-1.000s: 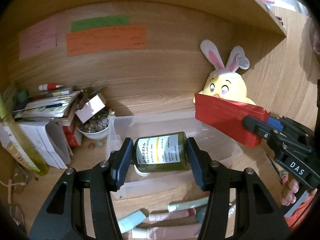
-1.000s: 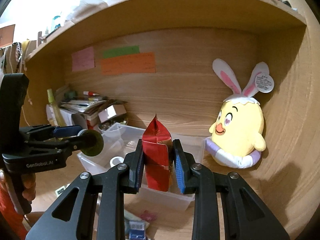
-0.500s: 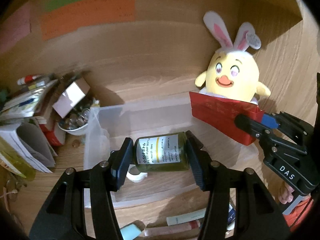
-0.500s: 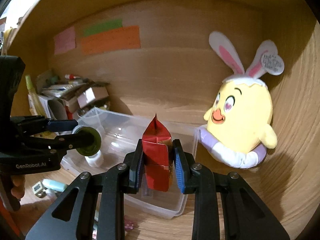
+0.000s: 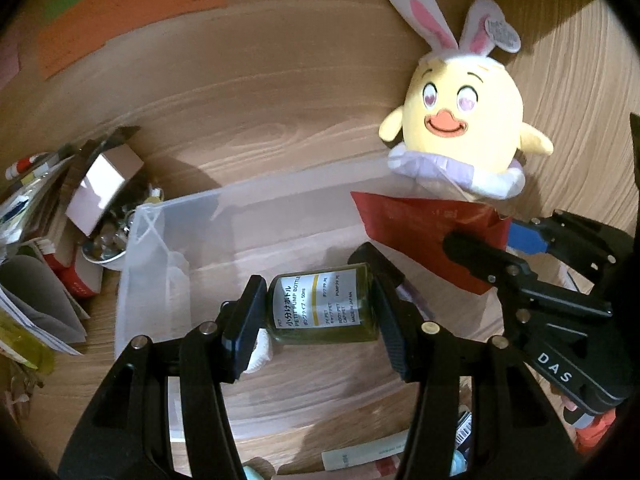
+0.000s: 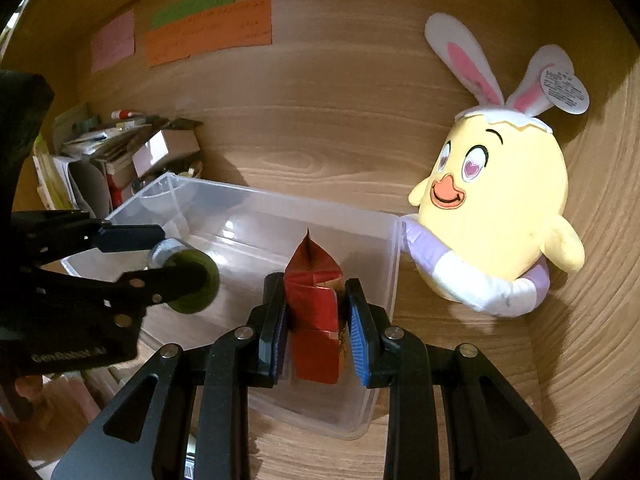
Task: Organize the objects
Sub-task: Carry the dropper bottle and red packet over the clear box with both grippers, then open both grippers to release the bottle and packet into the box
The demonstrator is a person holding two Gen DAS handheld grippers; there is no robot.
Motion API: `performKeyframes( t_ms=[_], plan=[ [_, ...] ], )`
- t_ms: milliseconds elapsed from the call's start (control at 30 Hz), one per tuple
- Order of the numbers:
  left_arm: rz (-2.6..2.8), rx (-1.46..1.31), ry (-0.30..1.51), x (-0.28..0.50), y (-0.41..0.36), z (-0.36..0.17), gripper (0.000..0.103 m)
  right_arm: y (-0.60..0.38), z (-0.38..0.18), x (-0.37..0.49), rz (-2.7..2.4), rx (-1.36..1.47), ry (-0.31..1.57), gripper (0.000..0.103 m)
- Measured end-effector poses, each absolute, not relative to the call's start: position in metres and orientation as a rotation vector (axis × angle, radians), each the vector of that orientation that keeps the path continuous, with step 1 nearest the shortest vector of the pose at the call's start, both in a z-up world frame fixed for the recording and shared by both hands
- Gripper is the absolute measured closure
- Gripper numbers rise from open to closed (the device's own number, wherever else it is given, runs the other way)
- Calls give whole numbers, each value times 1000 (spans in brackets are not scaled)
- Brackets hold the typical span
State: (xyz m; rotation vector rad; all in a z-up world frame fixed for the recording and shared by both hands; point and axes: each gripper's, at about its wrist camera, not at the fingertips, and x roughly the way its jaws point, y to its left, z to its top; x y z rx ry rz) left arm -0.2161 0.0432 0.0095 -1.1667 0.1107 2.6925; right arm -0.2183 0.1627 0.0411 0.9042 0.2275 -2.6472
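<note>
Over the clear bin [image 6: 394,264], green bottle [image 5: 324,306] clamped, red packet [image 6: 314,320] pinched

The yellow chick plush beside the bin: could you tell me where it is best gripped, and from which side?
Judging by its pose, grip the bunny ears from above. The yellow chick plush sits upright against the wooden wall, and its round body looks too wide for the jaws, while the ears stand thin, free and clear of the clear bin.

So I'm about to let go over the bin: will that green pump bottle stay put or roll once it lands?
The green pump bottle is round and held sideways in the left gripper, so it probably rolls. The clear bin walls should stop it. It looks small and likely light.
</note>
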Motion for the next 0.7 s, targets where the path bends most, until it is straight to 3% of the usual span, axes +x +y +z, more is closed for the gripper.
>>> performKeyframes(
  t_ms=[600, 700],
  plan=[
    [2701, -1204, 150, -216, 53, 8, 49, 160, 30, -225, -2596, 1007, 242, 77],
    [2709, -1194, 135, -214, 52, 12, 49, 161, 31, -224, -2584, 1006, 222, 73]
  ],
)
